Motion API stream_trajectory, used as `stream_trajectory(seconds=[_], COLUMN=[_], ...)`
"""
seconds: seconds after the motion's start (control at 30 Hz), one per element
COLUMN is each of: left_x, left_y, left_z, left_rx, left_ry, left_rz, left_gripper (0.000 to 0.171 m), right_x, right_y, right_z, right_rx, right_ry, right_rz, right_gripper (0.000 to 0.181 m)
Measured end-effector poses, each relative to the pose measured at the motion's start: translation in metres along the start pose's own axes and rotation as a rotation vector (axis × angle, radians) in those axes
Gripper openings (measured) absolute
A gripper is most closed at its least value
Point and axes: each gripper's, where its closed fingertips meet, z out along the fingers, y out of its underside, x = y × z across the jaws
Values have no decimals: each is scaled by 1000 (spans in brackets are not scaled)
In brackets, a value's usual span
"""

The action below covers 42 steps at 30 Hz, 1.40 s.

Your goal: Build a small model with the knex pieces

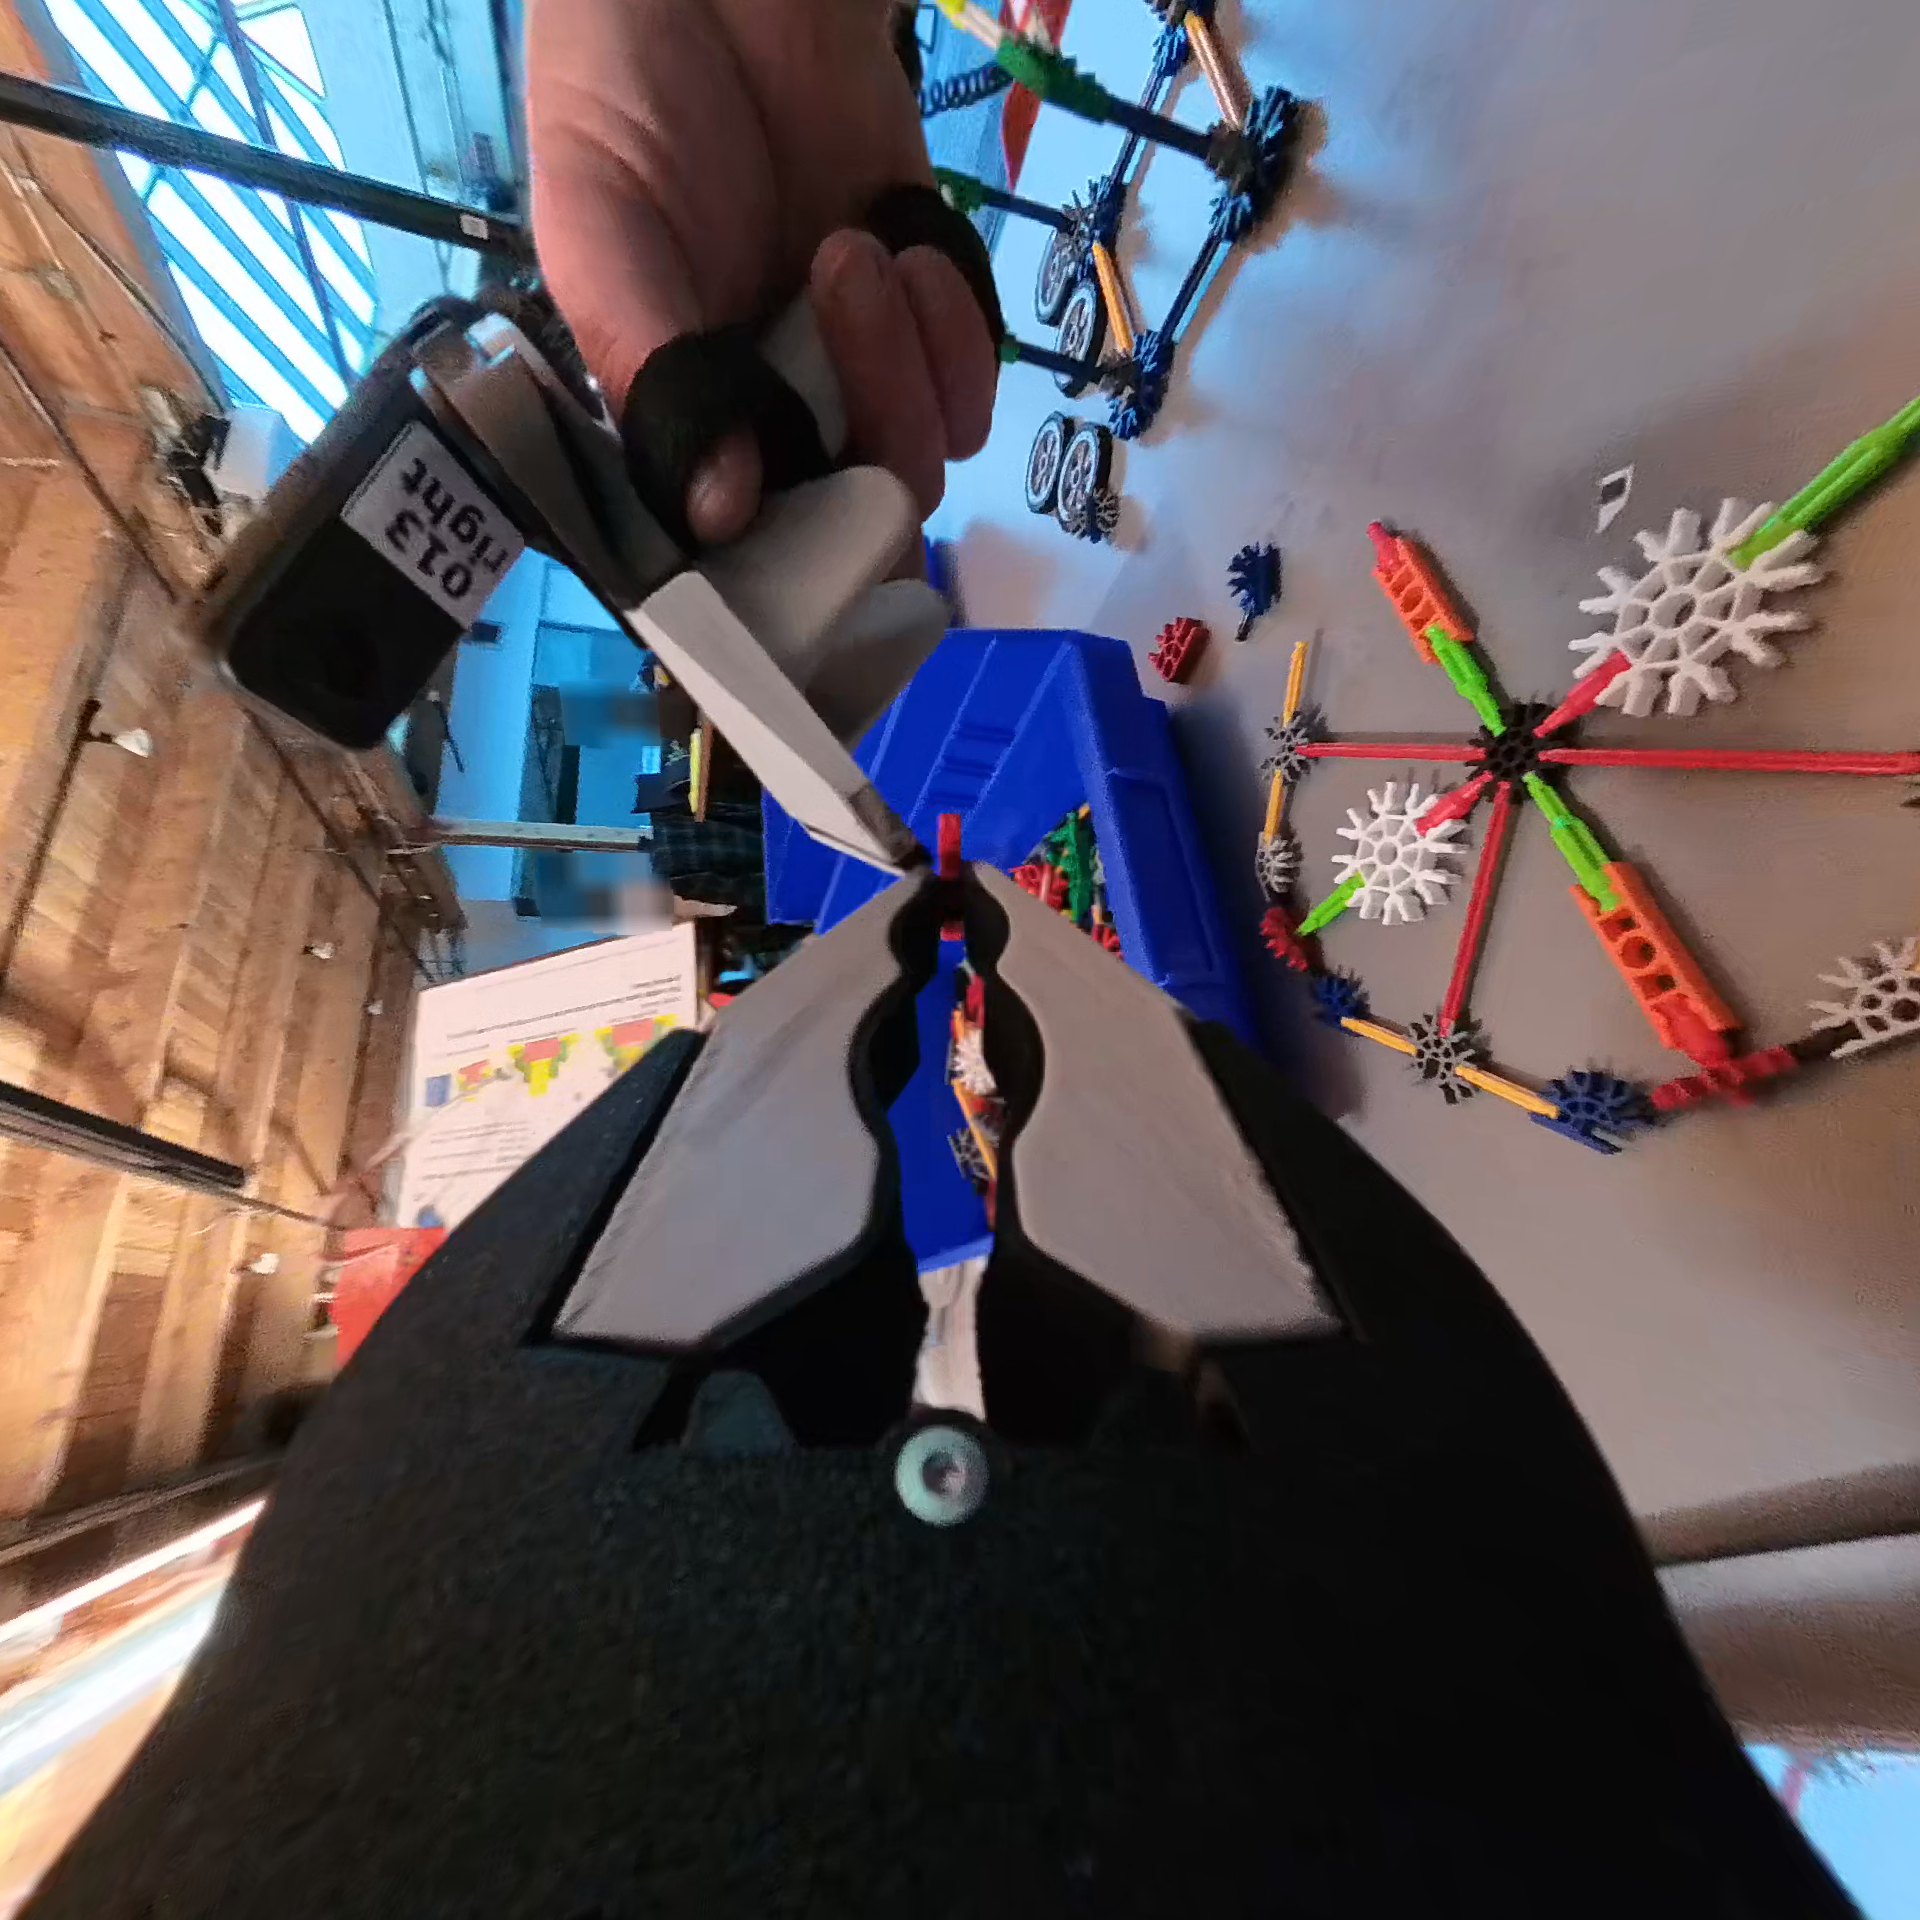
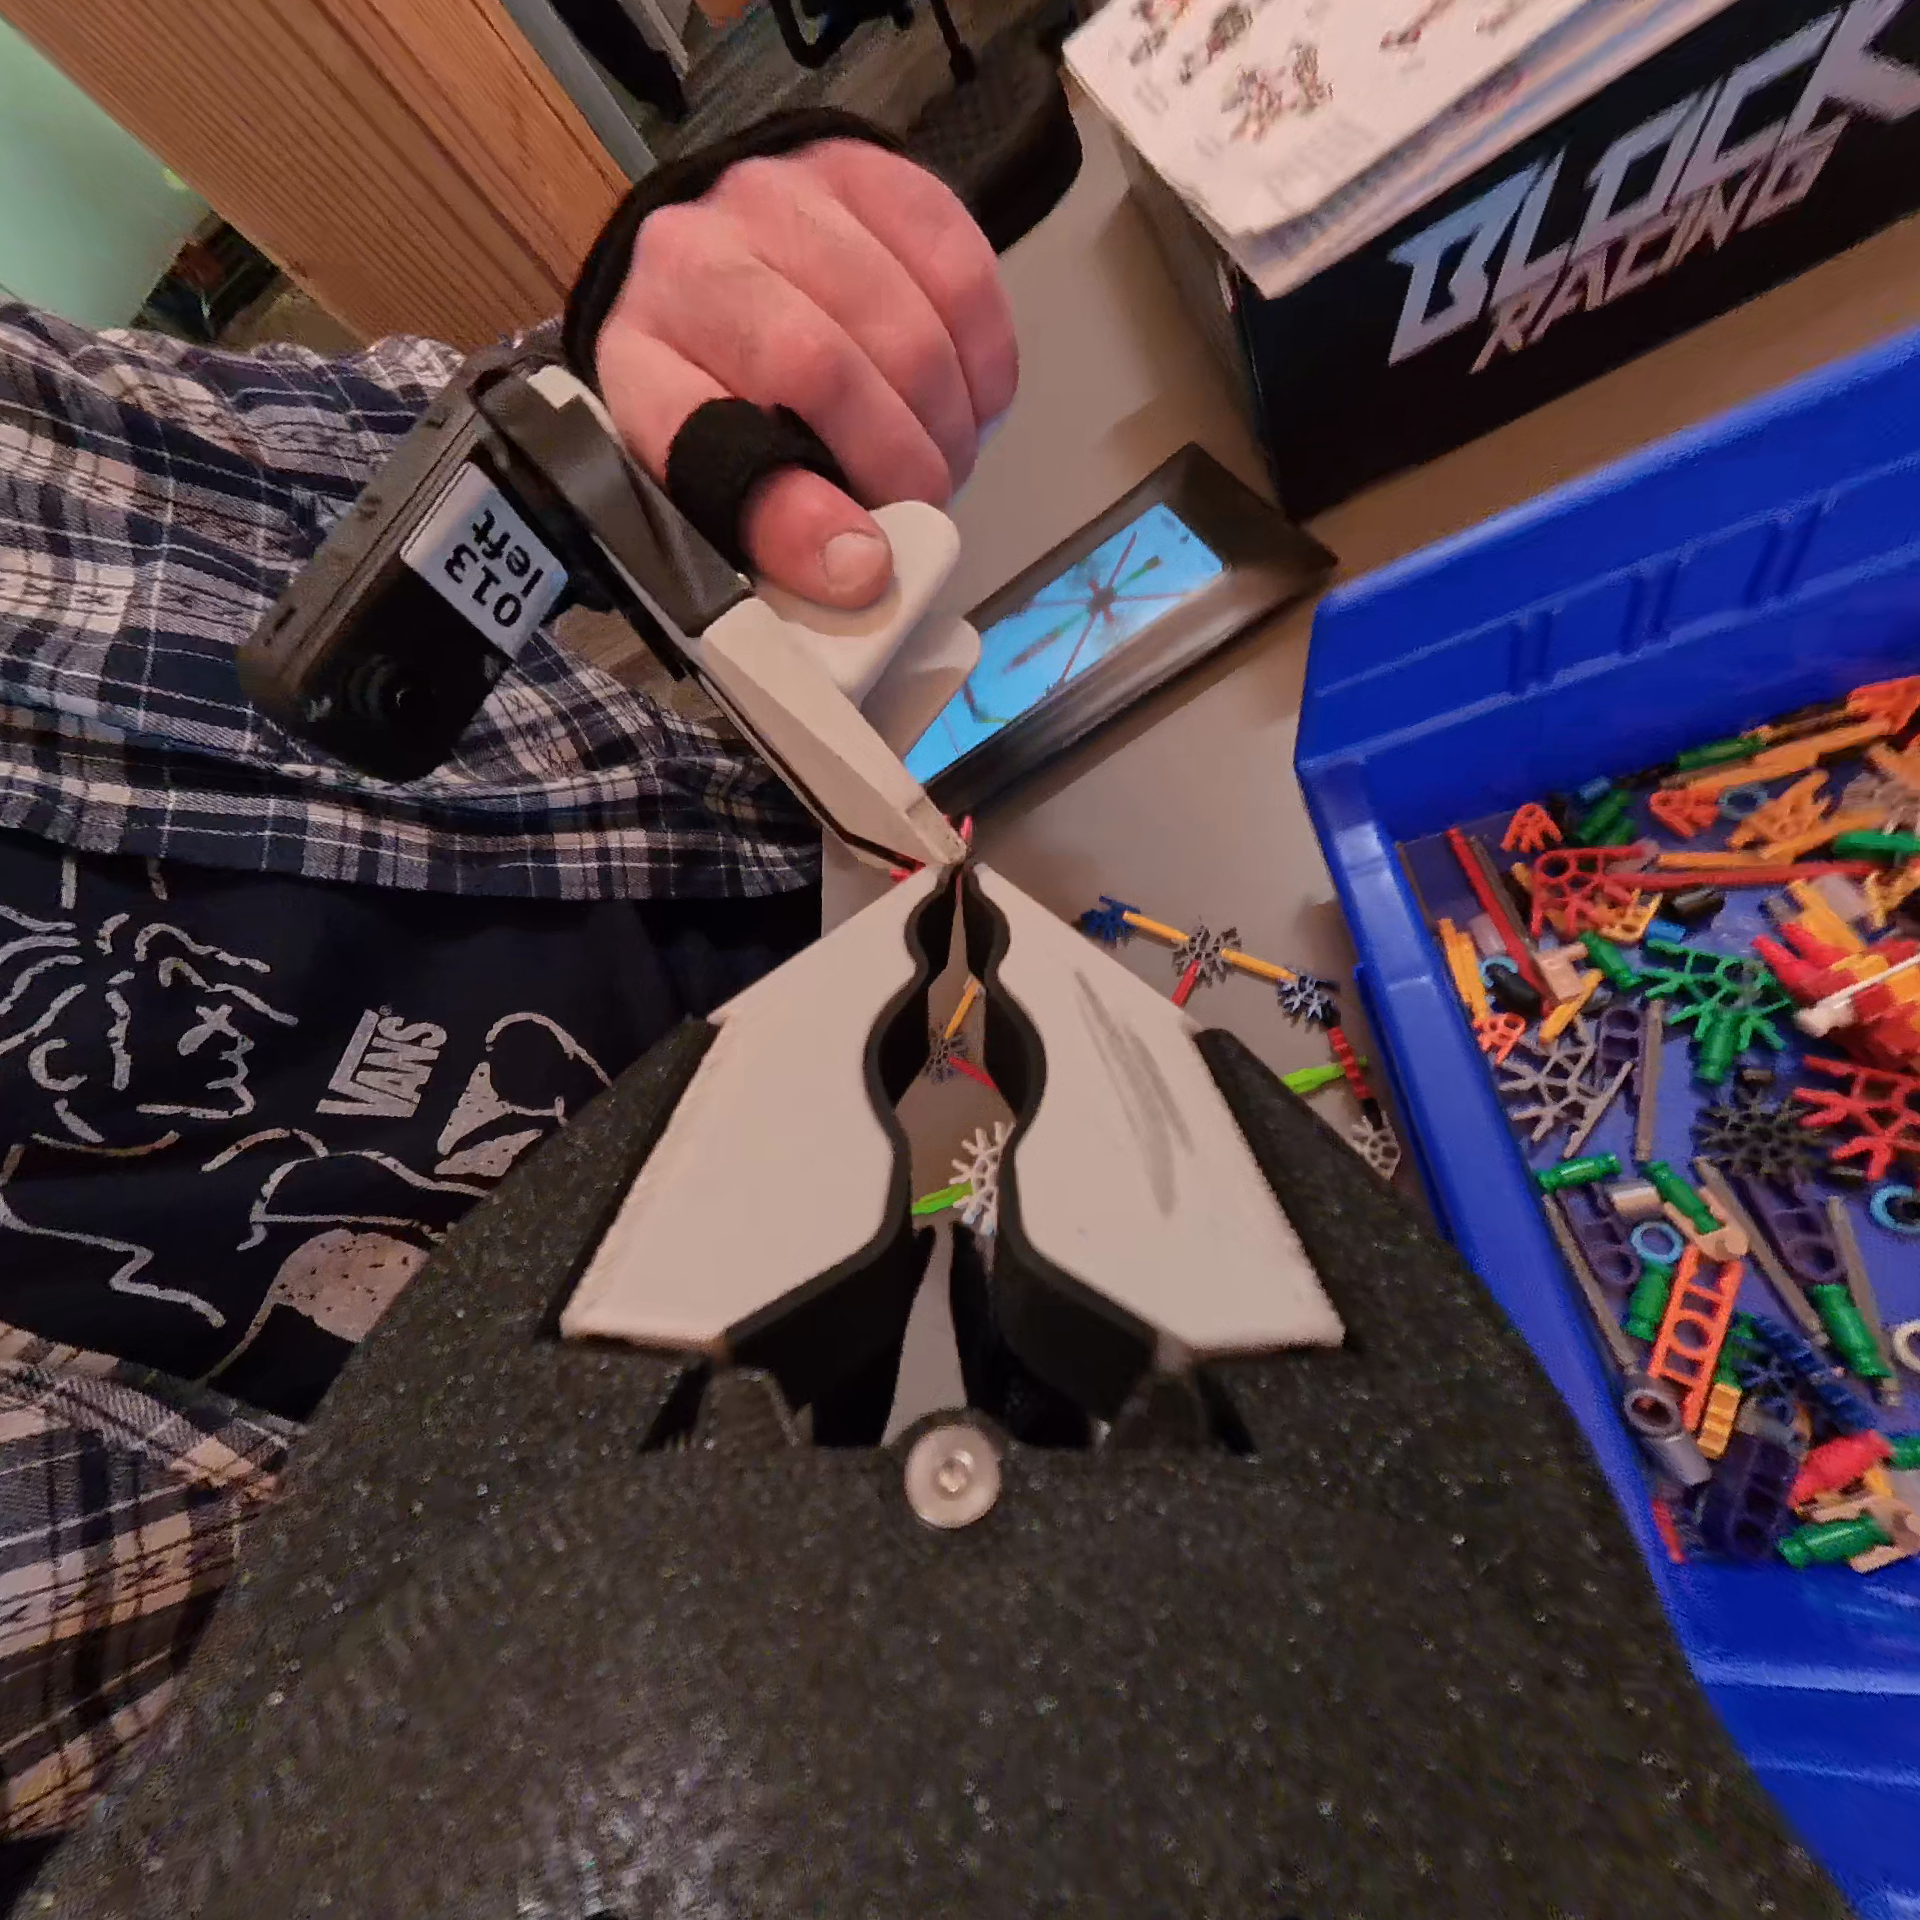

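Observation:
My left gripper is shut on a small red piece and holds it in the air in front of the blue bin. My right gripper comes in from the upper left, held by a hand, and its closed tips meet the same piece. In the right wrist view my right gripper is shut tip to tip against the left gripper. Only a sliver of the red piece shows there. Both hang above the table, over a wheel-shaped build.
The wheel-shaped build of rods and snowflake connectors lies flat on the grey table. A framed build with black wheels lies beyond it. The blue bin holds several loose parts. A phone and a black box stand behind. My left and right fingertips are right by each other. The phone lies around 20 cm away from my left fingertips.

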Motion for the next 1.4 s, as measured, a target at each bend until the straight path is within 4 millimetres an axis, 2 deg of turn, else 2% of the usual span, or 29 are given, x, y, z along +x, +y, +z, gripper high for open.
stream_trajectory(seconds=[0.13, 0.2, 0.27, 0.4, 0.5, 0.67, 0.93, 1.07, 1.2, 1.4], left_x=[-5, -7, -9, -14, -13, -7, -1, 3, 8, 8], left_y=[6, 8, 10, 11, 9, 7, 5, 10, 4, -2], left_z=[-6, -10, -13, -16, -17, -15, -11, -4, -4, 0], left_rx=[-1, 12, 23, 52, 67, 69, 109, 68, 80, 90], left_ry=[98, 159, 221, 308, 380, 453, 567, 582, 614, 613], left_rz=[-164, -294, -407, -584, -669, -752, -900, -920, -901, -868], left_gripper=[1, 1, 1, 1, 2, 1, 2, 2, 2, 2], right_x=[5, 10, 4, -1, 2, 7, 10, 8, 7, 7], right_y=[-22, -26, -32, -37, -33, -19, -12, -8, -2, 7], right_z=[-8, -14, -16, -16, -11, -4, -3, -1, -1, 6], right_rx=[56, 32, 35, 9, -28, -67, -55, -73, -98, -119], right_ry=[128, 241, 291, 410, 469, 493, 503, 498, 487, 442], right_rz=[-124, -216, -313, -475, -524, -544, -547, -569, -549, -515], right_gripper=[9, 14, 14, 15, 15, 15, 15, 16, 16, 3])
